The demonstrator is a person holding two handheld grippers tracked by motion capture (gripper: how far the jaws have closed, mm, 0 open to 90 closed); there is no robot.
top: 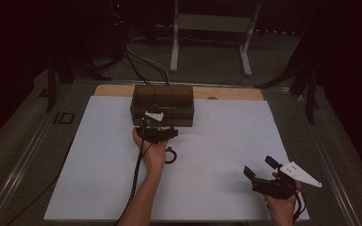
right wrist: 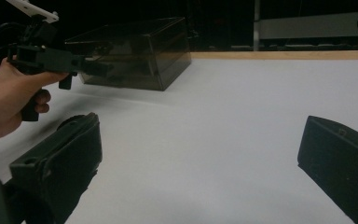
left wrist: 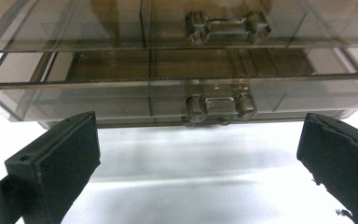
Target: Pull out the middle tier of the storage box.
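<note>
Item under inspection: a smoke-tinted transparent plastic drawer box (top: pixel 162 104), standing at the far middle of the white table sheet (top: pixel 226 141), just short of the bare wooden strip (top: pixel 226 92) along the sheet's far edge. All positions below are given relative to this box.

Left gripper (top: pixel 156 133): directly in front of the box's near face, pointing at it. In the left gripper view its jaws stand wide apart with nothing between them; the pads are clear of the box. The lower drawer (left wrist: pixel 168 100) sits slightly proud of the upper drawer (left wrist: pixel 168 28), so it appears partly drawn out, though tint and reflections make this uncertain. Each drawer carries a small moulded clear pull; the lower drawer's handle (left wrist: pixel 220 106) lies centred ahead of the open jaws.

Right gripper (top: pixel 263 172): well to the right of the box and nearer the person, jaws spread, released, holding nothing.

Handling assessment: the box looks light, rigid and smooth-walled. It is likely to slide on the sheet if a drawer is pushed or pulled without bracing. The plastic is judged brittle at the thin walls. The proper purchase is the bar of the pull, pinched across its width; the flat drawer front offers no grip.
</note>
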